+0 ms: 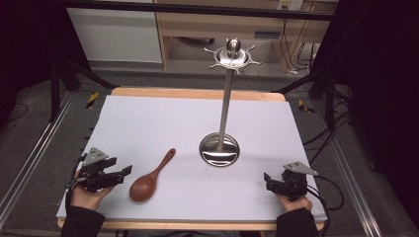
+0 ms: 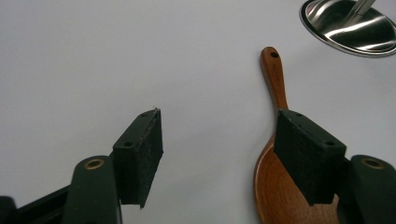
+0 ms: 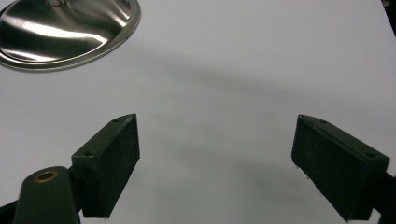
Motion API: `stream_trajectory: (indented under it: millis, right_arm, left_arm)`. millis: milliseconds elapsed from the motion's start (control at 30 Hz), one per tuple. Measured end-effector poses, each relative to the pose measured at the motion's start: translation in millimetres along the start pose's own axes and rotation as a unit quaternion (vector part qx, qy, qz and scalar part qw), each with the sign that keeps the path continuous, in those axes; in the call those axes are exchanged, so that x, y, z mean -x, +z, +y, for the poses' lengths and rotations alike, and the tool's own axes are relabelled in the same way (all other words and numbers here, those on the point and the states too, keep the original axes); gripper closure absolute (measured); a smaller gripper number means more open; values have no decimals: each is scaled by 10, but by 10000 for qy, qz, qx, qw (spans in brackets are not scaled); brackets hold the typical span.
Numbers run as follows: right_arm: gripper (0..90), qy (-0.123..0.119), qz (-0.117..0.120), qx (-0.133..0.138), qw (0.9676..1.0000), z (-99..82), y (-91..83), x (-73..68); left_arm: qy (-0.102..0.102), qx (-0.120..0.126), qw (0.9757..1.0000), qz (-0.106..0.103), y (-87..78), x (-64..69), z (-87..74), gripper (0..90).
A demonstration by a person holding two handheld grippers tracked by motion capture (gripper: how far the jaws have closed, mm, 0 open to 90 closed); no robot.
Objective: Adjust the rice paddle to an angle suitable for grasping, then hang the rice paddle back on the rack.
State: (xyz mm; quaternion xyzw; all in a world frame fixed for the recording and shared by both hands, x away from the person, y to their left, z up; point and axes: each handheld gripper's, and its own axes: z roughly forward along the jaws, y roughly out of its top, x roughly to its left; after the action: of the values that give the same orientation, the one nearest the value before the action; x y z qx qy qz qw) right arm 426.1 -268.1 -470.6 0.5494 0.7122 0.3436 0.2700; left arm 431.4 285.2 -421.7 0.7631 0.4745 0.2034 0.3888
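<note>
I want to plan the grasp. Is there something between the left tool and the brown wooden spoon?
Nothing visible does. The left tool is open beside the brown wooden spoon, with bare white table cover between them. The steel stand is farther away.

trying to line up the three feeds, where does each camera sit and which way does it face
High view: above the person's side, facing forward and down on the table; both hands, left claw, right claw show.
Left gripper view: on the left claw, looking along its open jaws at the wooden spoon.
Right gripper view: on the right claw, jaws open over bare table.
Shared: all three views catch the stand's steel base.
</note>
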Motion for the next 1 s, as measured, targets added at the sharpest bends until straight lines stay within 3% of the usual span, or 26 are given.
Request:
stream_trajectory:
  millis: [200, 500, 1000]
  right_arm:
    - [151, -59, 3, -78, 10000, 3, 26, -29]
    - [150, -188, -11, -51, 9998, 32, 19, -70]
    - [150, -195, 14, -17, 9998, 50, -6, -70]
  left_arm:
    - [184, -100, 9998, -68, 57, 68, 84, 317]
    - [291, -155, 9993, -146, 101, 129, 232, 307]
    - [556, -391, 9974, -230, 164, 266, 417, 306]
